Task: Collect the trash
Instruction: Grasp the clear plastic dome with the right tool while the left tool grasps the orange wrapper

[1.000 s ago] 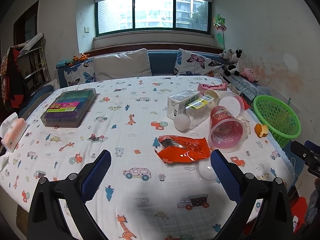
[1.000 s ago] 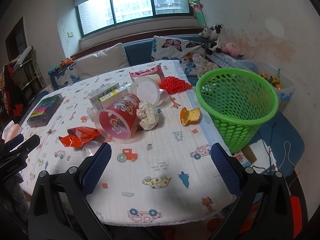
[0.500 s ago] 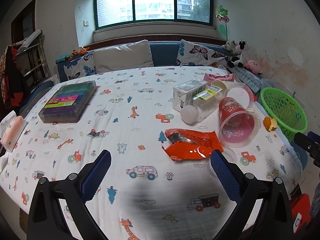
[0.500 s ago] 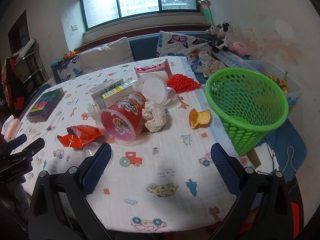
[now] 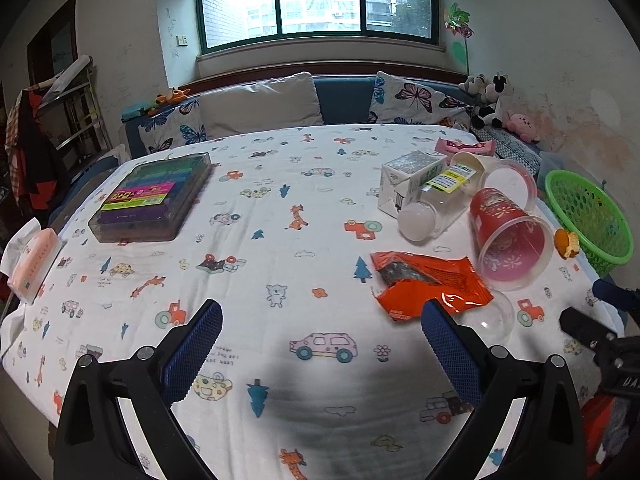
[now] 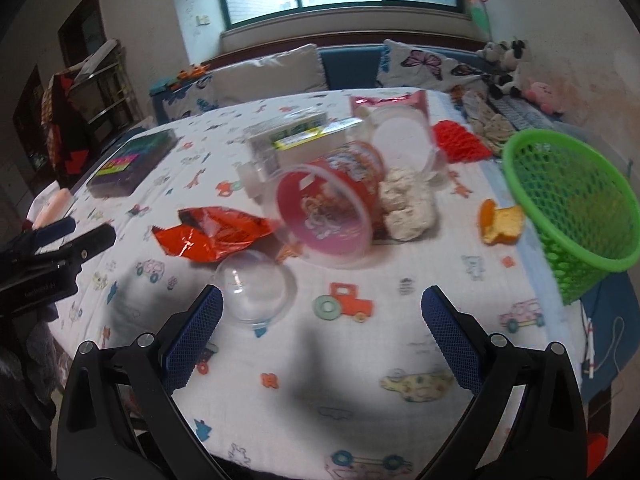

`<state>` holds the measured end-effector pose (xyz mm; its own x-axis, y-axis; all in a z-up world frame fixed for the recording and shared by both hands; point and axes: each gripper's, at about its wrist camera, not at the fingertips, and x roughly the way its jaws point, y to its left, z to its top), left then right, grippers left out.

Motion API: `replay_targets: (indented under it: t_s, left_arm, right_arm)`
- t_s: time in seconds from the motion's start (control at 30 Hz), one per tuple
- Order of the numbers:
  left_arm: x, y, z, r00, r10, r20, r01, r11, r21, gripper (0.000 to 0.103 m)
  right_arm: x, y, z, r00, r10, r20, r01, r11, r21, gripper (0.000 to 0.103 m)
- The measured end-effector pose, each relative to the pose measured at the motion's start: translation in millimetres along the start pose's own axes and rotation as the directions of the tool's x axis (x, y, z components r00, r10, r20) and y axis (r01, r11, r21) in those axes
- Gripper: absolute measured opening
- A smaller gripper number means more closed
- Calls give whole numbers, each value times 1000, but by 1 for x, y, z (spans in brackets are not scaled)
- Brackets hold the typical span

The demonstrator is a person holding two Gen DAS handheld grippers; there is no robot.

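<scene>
Trash lies on the patterned tablecloth: an orange foil wrapper [image 5: 430,285] [image 6: 212,236], a red plastic cup on its side [image 5: 508,236] [image 6: 328,208], a clear dome lid [image 6: 256,292] [image 5: 494,318], a clear bottle [image 5: 432,208], a white carton [image 5: 408,178], crumpled paper [image 6: 406,208] and an orange peel [image 6: 500,222]. A green basket [image 6: 576,208] [image 5: 588,216] stands at the table's right edge. My left gripper [image 5: 320,340] is open, just left of the wrapper. My right gripper [image 6: 320,320] is open over the cloth, in front of the cup and lid.
A box of coloured pens [image 5: 156,198] and a pink tissue pack [image 5: 34,258] lie at the left. A red net [image 6: 460,142] and pink packet [image 6: 388,102] lie behind the cup. A sofa with cushions [image 5: 260,106] stands behind the table.
Both grippers have moved forward toward the trash pile. The right view has swung left, so the cup and lid are nearer and the basket sits further right. Both stay open.
</scene>
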<state>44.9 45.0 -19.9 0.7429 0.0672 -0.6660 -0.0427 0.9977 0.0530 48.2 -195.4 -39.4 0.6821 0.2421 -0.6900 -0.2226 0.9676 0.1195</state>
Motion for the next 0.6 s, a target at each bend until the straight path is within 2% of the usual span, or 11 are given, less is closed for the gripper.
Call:
replay_targets:
  t_s: [0.2,0.37,0.6]
  left_arm:
    - [9,7,2,1000,2,-13,-2,1000,7,97]
    - [20,8,4,999,-28,-37,29,999,29,97]
    - [33,5,6,992,-109,-70,114,991,71,97]
  right_arm:
    - [26,22,1,999,30,-27,-31,998,-50,97]
    - [47,37,0,998,37,-57,-43,994,-96,93]
    - [73,50,0,995,40,-91,-53,989,-140,78]
